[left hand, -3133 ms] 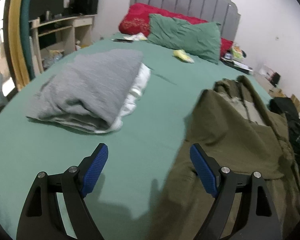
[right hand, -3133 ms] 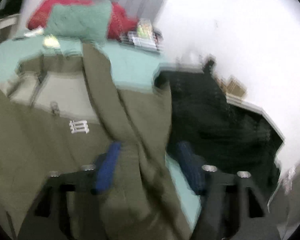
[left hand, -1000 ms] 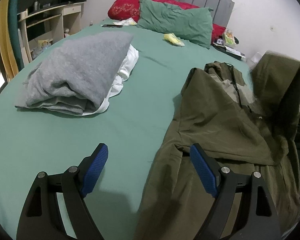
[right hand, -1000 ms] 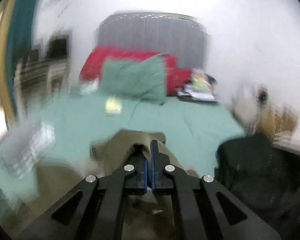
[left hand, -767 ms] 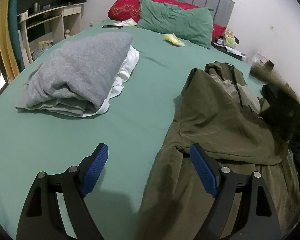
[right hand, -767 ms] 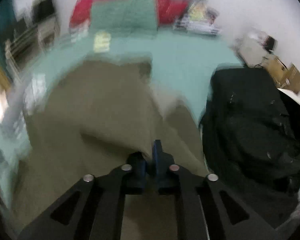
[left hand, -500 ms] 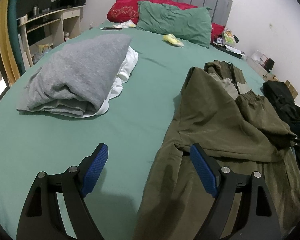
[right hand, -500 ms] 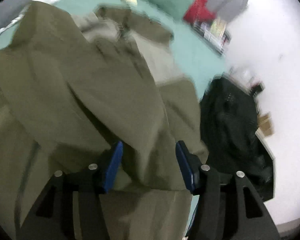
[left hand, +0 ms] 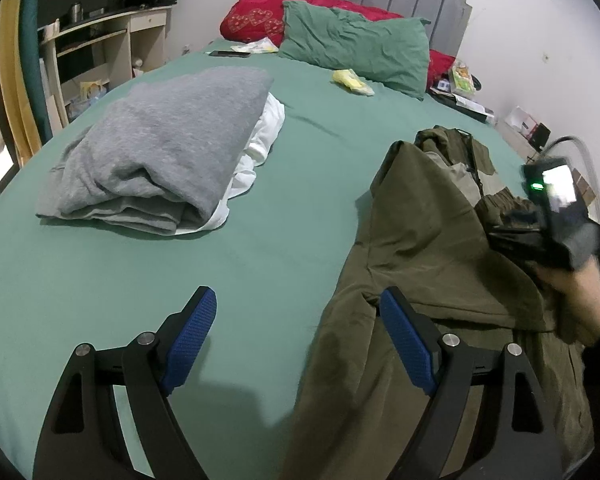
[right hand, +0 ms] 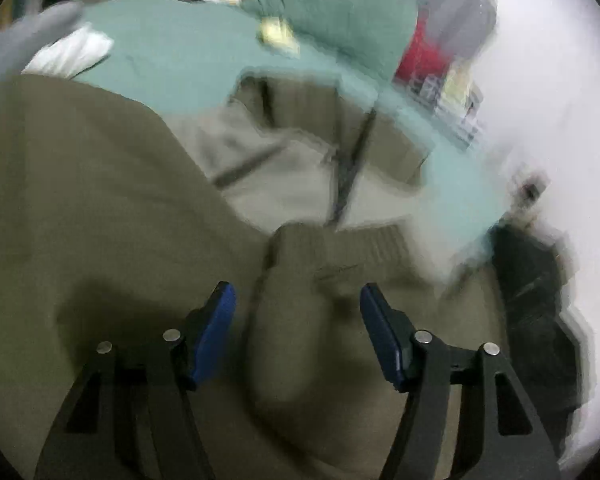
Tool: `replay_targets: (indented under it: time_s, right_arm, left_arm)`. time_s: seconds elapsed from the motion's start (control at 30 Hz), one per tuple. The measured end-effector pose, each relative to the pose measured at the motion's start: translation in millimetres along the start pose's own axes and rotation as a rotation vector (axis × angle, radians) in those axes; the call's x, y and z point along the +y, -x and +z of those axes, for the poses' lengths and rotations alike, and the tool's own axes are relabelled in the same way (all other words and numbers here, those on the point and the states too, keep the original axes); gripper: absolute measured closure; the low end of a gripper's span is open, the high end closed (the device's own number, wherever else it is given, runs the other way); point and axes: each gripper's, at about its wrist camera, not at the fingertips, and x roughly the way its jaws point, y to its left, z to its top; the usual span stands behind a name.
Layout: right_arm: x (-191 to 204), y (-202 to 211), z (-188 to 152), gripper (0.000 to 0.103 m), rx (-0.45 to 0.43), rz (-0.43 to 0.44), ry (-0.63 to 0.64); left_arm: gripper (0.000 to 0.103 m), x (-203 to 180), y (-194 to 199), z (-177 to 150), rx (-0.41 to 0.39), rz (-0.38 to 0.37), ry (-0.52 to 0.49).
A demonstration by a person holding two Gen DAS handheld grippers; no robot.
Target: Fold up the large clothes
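Bedding in green covers the bed [left hand: 284,216], which serves as the wide, flat place for folding; I think a large garment needs such room to lie spread out. On the right half of the bed lies the olive jacket [left hand: 428,240], the thing to be folded. It is only partly arranged: one side panel is turned over the middle, and the pale lining [right hand: 268,184] with the dark zipper line shows near the collar, toward the pillows. A sleeve with a ribbed cuff [right hand: 336,244] lies across the body of the jacket, probably laid there so the shape becomes narrower before the next fold.

On the left half of the bed, well apart from the jacket, sits a folded gray garment [left hand: 160,152] on top of something white [left hand: 260,148]; it looks like finished work put aside. A green pillow [left hand: 356,52] and a red pillow [left hand: 260,16] stay at the headboard, out of the way.

The left tool [left hand: 296,340] hangs above the near edge of the jacket, its jaws wide apart and holding nothing. The right tool [right hand: 298,328] is over the sleeve, jaws also apart and empty, with the cloth just ahead between them. This view is blurred, so I cannot tell if the pads [right hand: 380,336] touch the fabric.
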Motion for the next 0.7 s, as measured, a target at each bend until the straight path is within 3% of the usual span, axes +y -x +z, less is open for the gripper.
replay_targets:
  time_s: [0.03, 0.07, 0.13, 0.23, 0.27, 0.33, 0.4, 0.5, 0.57, 0.63, 0.67, 0.7]
  right_arm:
    - [-5.3, -14.7, 2.0, 0.088, 0.037, 0.055, -0.039]
    - [-9.6, -21.9, 5.2, 0.092, 0.046, 0.081, -0.070]
    - [-23.5, -11.4, 14.0, 0.097, -0.028, 0.072, -0.130]
    - [-36.7, 54.7, 28.7, 0.097, -0.288, 0.052, -0.169]
    - [-29.3, 95.6, 28.9, 0.097, -0.432, 0.082, -0.119]
    - [-2.7, 150.7, 23.8, 0.097, -0.607, 0.174, 0.041]
    - [24.9, 176.4, 18.2, 0.097, -0.668, 0.264, 0.187]
    - [59.9, 187.6, 3.6, 0.095, -0.639, 0.447, 0.355]
    - [77.7, 163.1, -5.0, 0.091, -0.517, 0.570, 0.422]
    - [89.6, 133.0, -14.9, 0.078, -0.375, 0.585, 0.432]
    - [93.9, 115.1, -26.4, 0.062, -0.286, 0.573, 0.432]
    - [91.2, 108.3, -34.7, 0.050, -0.271, 0.564, 0.430]
  left_arm:
    - [0.016, 0.7, 0.3, 0.2, 0.000, -0.004, -0.002]
    - [0.016, 1.1, 0.0, 0.2, 0.003, -0.005, -0.004]
    - [0.016, 3.7, 0.0, 0.3, 0.007, -0.001, -0.003]
    - [0.016, 10.0, 2.7, 2.0, 0.002, 0.000, 0.020]
    - [0.016, 11.9, 4.3, 2.6, -0.004, 0.000, 0.029]
    - [0.016, 16.6, 9.7, 3.8, -0.028, -0.001, 0.054]
    - [0.016, 22.3, 15.7, 5.2, -0.054, 0.009, 0.076]
    - [0.016, 36.7, 27.8, 7.7, -0.113, 0.035, 0.130]
    - [0.016, 44.7, 32.0, 9.0, -0.134, 0.035, 0.162]
    - [0.016, 49.4, 34.0, 9.7, -0.149, 0.010, 0.187]
    - [0.016, 49.5, 33.1, 10.2, -0.145, 0.000, 0.191]
    - [0.016, 48.2, 31.3, 10.4, -0.138, -0.007, 0.188]
